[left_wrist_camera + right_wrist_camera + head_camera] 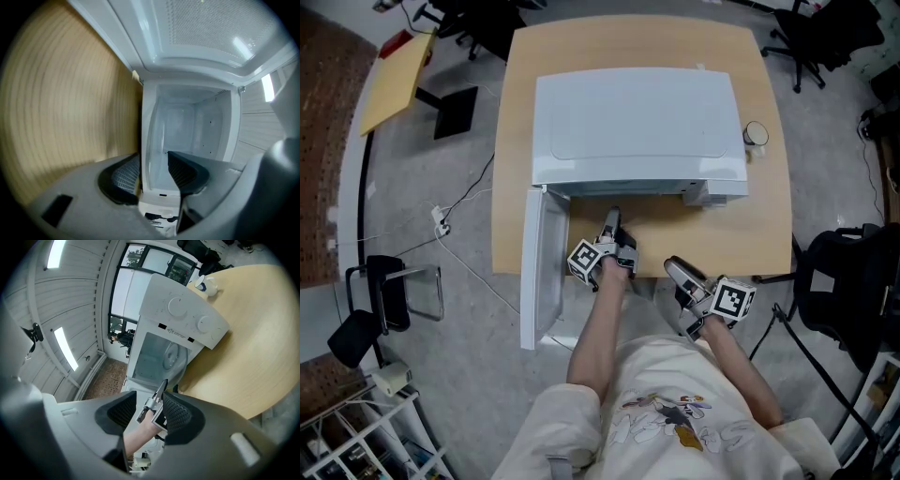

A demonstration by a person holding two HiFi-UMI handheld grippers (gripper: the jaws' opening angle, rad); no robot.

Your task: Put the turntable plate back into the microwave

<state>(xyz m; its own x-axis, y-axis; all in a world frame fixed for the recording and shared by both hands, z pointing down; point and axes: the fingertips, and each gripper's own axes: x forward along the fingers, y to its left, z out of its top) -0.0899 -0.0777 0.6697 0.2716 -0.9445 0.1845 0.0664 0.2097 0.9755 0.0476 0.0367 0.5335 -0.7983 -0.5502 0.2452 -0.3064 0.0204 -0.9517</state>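
Both my tools are spread open with nothing in them. Left tool [154, 169] sits right at the microwave [637, 122] mouth, with the door [540, 272] swung open. Right tool [146, 411] hangs near the counter [769, 220] edge. The glass turntable plate [170, 355] lies inside the microwave, on its floor.

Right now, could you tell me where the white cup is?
In the head view, the white cup stands on the table right of the microwave, near the table's right edge.
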